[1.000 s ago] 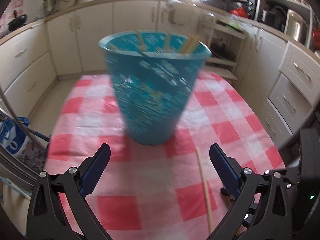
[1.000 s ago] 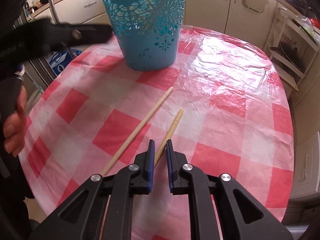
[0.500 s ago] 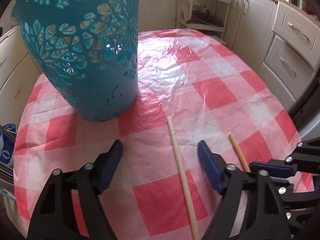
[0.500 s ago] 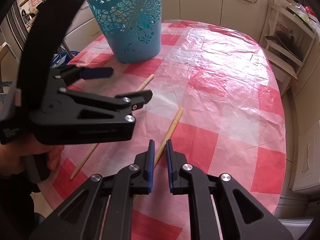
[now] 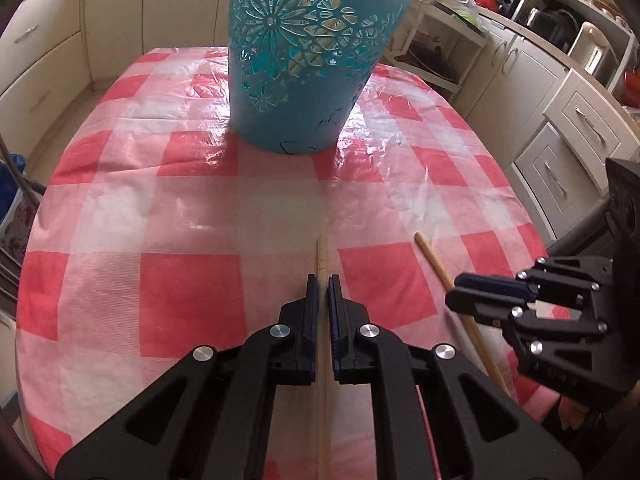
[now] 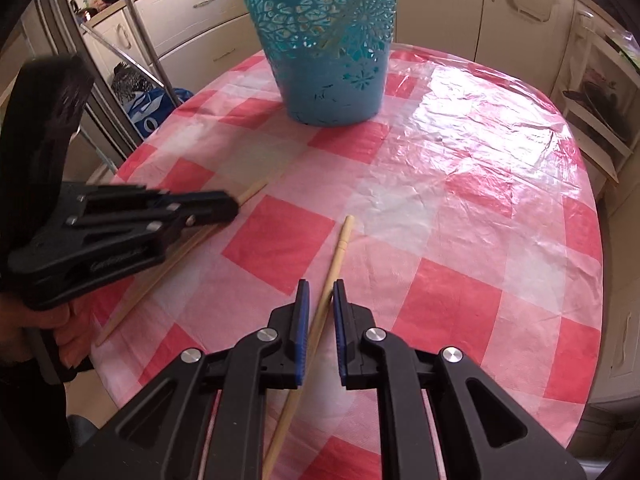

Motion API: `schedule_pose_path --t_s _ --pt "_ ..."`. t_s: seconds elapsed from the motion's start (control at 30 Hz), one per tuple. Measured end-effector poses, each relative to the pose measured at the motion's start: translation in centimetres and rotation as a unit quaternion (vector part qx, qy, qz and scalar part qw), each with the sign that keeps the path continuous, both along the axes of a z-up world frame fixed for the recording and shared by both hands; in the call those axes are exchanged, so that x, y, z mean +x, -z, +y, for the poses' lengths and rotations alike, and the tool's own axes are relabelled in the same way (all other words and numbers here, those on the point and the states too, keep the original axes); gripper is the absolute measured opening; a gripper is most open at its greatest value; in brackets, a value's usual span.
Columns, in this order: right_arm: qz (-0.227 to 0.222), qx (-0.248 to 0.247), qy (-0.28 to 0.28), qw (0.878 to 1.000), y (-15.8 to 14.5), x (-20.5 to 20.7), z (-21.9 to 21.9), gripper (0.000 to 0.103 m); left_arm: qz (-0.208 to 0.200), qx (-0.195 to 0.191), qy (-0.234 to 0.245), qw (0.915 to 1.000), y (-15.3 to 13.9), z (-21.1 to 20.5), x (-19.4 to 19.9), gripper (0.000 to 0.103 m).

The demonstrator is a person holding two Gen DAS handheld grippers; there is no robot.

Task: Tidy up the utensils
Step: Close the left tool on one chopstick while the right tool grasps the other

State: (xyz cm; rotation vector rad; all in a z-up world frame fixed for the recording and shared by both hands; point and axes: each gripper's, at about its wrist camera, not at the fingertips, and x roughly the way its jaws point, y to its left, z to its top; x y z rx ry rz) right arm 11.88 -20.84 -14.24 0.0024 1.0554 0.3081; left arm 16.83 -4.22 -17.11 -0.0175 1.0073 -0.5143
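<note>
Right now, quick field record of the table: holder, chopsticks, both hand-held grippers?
surface: table, red-and-white checked cover
basket: teal cut-out basket, upright, far end
left hand-held gripper: jaws just closed on left chopstick, lying on the cloth
right hand-held gripper: jaws narrow around right chopstick, also on the cloth
chopsticks loose: two, apart, none lifted

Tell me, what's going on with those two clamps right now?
Left gripper just closed on one chopstick. Right gripper shut on the other chopstick. Both chopsticks lie on the checked tablecloth. Blue basket ahead, path clear.
</note>
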Motion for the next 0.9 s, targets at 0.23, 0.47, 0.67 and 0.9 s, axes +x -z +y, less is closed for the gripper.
schedule_pose_path --t_s 0.23,0.47,0.67,0.9 --pt "-0.003 -0.003 0.010 1.000 0.3 0.7 0.6 0.019 -0.017 0.030 0.018 0.9993 -0.4 -0.8 0.4 0.020" --pt "0.000 0.002 0.022 1.000 0.2 1.1 0.0 0.007 -0.048 0.076 0.057 0.9943 -0.4 -2.7 0.1 0.005" --pt "-0.003 0.024 0.037 0.999 -0.5 1.2 -1.0 0.007 -0.029 0.052 0.047 0.9971 -0.8 -1.9 0.9 0.005" --pt "0.008 0.019 0.031 0.999 0.0 1.4 -0.9 0.010 -0.017 0.057 0.055 0.9967 -0.5 -2.0 1.0 0.012"
